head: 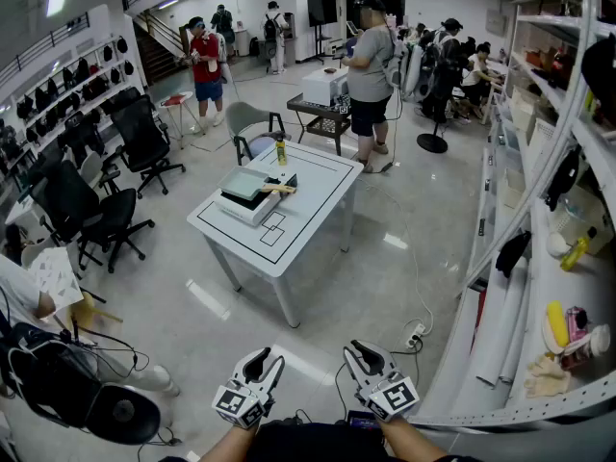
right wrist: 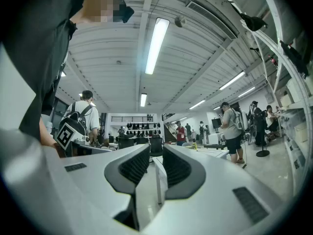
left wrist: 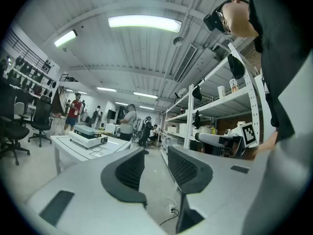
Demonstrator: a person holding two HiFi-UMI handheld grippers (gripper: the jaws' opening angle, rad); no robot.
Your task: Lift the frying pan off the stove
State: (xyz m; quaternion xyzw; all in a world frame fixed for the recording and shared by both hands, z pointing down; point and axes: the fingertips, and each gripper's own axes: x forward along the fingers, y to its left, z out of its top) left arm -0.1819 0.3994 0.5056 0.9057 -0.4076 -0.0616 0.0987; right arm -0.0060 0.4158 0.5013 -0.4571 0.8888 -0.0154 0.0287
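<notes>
Right gripper [head: 363, 349] shut, left gripper [head: 267, 358] slightly parted, both empty; frying pan [head: 275, 190], far ahead on stove [head: 243, 202], is best approached level, jaws reopened.

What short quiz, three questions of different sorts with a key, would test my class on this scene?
1. The stove stands on: A the floor; B the white table; C a shelf.
2. True or false: both grippers are touching the stove.
3. Fill in: near the table's far edge stands a yellow ____.
Key: 1 B; 2 false, the left gripper and right gripper are far from it, near the person; 3 bottle.
</notes>
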